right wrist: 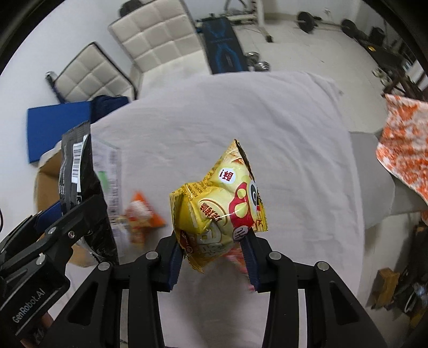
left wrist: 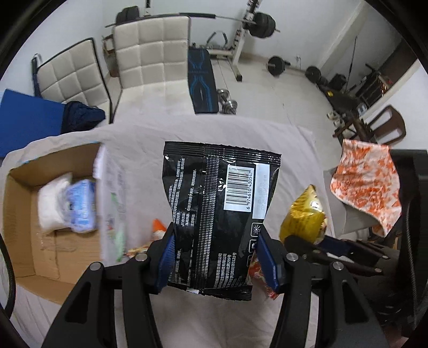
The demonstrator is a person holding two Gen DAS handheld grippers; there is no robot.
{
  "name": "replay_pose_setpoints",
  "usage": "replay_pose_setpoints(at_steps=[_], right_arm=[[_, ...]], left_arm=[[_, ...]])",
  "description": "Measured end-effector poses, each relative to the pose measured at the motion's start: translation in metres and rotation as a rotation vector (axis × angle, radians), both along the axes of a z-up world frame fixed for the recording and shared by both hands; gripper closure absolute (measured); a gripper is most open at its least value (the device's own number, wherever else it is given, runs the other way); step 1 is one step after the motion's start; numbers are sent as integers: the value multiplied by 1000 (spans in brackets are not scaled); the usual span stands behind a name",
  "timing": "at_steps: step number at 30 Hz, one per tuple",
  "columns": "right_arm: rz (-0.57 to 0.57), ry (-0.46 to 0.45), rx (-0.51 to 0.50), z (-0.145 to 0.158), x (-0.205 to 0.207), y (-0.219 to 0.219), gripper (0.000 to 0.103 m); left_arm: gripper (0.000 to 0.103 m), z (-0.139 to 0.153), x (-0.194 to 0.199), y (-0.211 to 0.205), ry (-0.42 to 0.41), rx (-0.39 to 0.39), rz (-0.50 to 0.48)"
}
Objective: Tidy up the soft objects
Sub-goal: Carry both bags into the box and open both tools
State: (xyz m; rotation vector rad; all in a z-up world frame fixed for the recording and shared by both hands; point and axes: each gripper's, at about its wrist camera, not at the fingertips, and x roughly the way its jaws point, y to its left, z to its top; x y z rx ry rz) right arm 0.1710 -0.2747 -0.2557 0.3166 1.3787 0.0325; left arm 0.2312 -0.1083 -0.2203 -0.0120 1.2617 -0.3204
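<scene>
My left gripper (left wrist: 216, 257) is shut on a black snack bag (left wrist: 216, 208) with a white barcode label, held above the white-sheeted table; the bag also shows in the right wrist view (right wrist: 80, 187). My right gripper (right wrist: 214, 257) is shut on a yellow snack bag (right wrist: 219, 208), held above the sheet; that bag also shows in the left wrist view (left wrist: 305, 214). An open cardboard box (left wrist: 29, 241) at left holds a white soft pack (left wrist: 52, 203) and a blue-white pack (left wrist: 81, 206). An orange snack bag (right wrist: 141, 214) lies on the sheet.
A white printed plastic pack (left wrist: 113, 203) leans at the box's right edge. An orange-white patterned cloth (left wrist: 366, 184) hangs at right. Two white padded chairs (left wrist: 152, 59) stand behind the table. A blue mat (left wrist: 24, 117) and gym weights (left wrist: 263, 24) lie beyond.
</scene>
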Motion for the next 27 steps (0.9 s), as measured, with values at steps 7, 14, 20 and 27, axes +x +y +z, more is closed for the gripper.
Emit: replay_pose_setpoints(at_steps=[7, 14, 20, 27], right_arm=[[116, -28, 64, 29, 18, 102, 61], [209, -23, 103, 37, 40, 208, 61], [236, 6, 94, 28, 61, 265, 61], [254, 61, 69, 0, 64, 310, 61]], left_arm=[[50, 31, 4, 87, -21, -26, 80], [50, 38, 13, 196, -17, 18, 186], [50, 23, 23, 270, 8, 66, 259], [50, -7, 40, 329, 70, 90, 302]])
